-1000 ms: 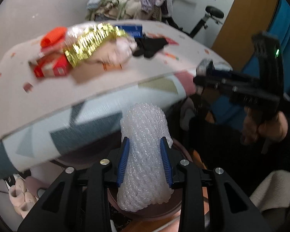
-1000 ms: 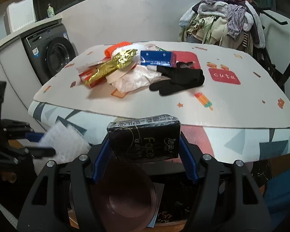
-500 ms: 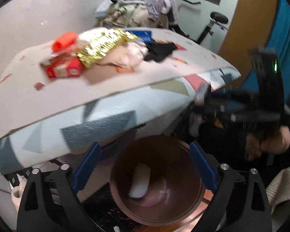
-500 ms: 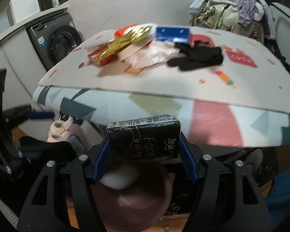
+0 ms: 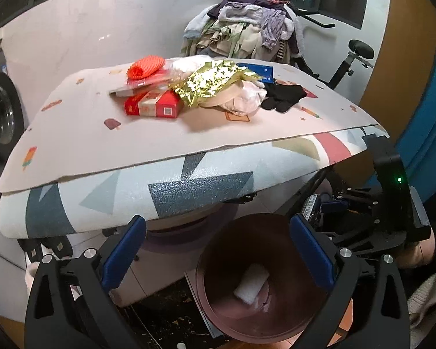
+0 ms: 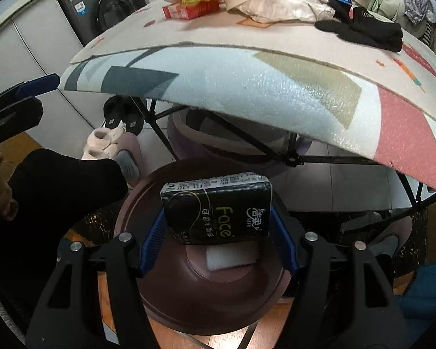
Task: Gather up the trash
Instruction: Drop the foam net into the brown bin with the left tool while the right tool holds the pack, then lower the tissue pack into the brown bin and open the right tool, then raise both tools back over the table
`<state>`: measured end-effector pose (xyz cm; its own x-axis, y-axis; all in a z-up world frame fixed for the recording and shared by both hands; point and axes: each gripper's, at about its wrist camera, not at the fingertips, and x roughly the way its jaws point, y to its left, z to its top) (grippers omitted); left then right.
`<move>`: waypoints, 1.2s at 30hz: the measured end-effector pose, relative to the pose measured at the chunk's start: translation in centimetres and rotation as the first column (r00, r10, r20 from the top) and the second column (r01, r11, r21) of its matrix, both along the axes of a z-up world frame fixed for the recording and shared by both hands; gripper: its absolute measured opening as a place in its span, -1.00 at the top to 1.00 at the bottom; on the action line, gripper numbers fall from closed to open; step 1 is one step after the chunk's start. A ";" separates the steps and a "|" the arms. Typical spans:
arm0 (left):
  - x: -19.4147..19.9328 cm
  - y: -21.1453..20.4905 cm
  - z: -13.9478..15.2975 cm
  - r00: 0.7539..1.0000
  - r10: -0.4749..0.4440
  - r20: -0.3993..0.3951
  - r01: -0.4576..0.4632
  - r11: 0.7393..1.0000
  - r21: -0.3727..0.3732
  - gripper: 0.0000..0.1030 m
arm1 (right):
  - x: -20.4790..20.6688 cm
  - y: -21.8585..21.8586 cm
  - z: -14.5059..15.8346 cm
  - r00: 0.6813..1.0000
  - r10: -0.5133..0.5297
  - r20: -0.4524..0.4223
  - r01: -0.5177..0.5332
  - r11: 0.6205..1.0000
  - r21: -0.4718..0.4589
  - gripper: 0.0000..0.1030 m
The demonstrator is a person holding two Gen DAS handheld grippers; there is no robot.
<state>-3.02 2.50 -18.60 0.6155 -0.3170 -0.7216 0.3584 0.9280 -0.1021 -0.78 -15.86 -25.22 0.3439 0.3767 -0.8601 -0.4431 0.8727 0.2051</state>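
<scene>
Between right hand-held gripper (image 6: 218, 229) fingers, tissue pack (image 6: 216, 210)

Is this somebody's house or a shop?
Most likely a house, maybe a laundry corner. There's a washing machine, a big heap of clothes, slippers on the floor and an exercise bike behind the folding table.

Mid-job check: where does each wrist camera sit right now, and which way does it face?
Left wrist: behind the open left gripper, below the table edge, facing the bin; the right gripper shows at right.
Right wrist: behind the right gripper, shut on the tissue pack, looking down into the bin; a sleeved arm shows at left.
Both show: bin, white foam in it, table edge.
</scene>
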 end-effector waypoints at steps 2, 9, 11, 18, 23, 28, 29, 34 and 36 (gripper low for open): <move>0.2 0.1 -0.2 1.000 0.006 -0.010 -0.006 1.000 -0.006 -0.88 | 0.1 -0.3 -0.1 1.000 -0.010 -0.002 0.010 1.000 0.007 -0.29; 0.6 0.8 -0.6 0.999 0.038 -0.029 -0.039 0.999 -0.020 -0.88 | 0.4 -0.5 -0.5 1.000 -0.021 -0.014 0.021 1.000 0.010 -0.30; 0.7 0.8 -0.7 0.999 0.041 -0.033 -0.042 0.999 -0.016 -0.88 | 0.4 -0.5 -0.5 1.000 -0.022 -0.015 0.022 1.000 0.012 -0.30; 0.7 0.4 -0.8 0.999 0.032 -0.035 -0.032 0.999 -0.002 -0.88 | 0.4 -0.6 -0.3 0.999 -0.030 -0.011 0.030 0.999 0.020 -0.75; 0.7 0.5 -0.8 0.998 0.044 -0.036 -0.044 0.999 -0.004 -0.88 | 0.4 -0.9 -0.1 0.999 -0.042 0.000 0.042 0.999 0.017 -0.89; 0.8 0.7 -0.8 0.998 0.047 -0.037 -0.047 0.999 -0.003 -0.88 | 0.6 -1.4 0.0 0.998 -0.067 0.001 0.067 0.998 0.019 -0.89; 0.8 0.7 -0.8 0.998 0.047 -0.037 -0.047 0.999 -0.003 -0.88 | 0.6 -1.5 0.1 0.998 -0.070 0.004 0.070 0.997 0.020 -0.89; 0.9 0.7 -0.9 0.998 0.048 -0.038 -0.048 0.999 -0.003 -0.88 | 0.6 -1.7 0.2 0.997 -0.078 0.011 0.078 0.997 0.021 -0.89; 0.9 0.7 -0.9 0.998 0.050 -0.040 -0.050 0.999 -0.004 -0.88 | 0.6 -1.7 0.2 0.997 -0.082 0.012 0.082 0.997 0.017 -0.89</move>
